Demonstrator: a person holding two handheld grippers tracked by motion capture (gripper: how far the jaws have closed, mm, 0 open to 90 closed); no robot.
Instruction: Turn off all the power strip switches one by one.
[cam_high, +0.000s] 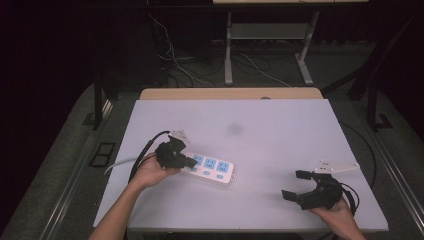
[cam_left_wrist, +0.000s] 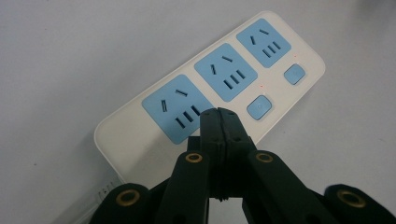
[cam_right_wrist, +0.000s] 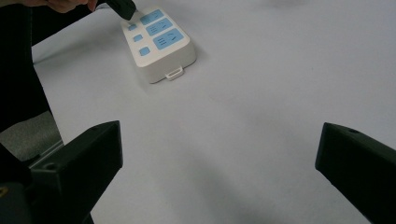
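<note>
In the high view, a white plastic power strip with three blue socket faces (cam_high: 211, 168) lay flat on the matte pale surface (cam_high: 280, 135), left of centre, with the left hand-held gripper (cam_high: 191, 162) over its near-left end. The right hand-held gripper (cam_high: 295, 184) hovered well apart, its jaws spread wide. In the left gripper view, the black jaws were pressed together, empty, above the rounded strip (cam_left_wrist: 121, 135) by its nearest socket. In the right gripper view, the smooth strip (cam_right_wrist: 168, 56) lay far ahead between parted jaws.
</note>
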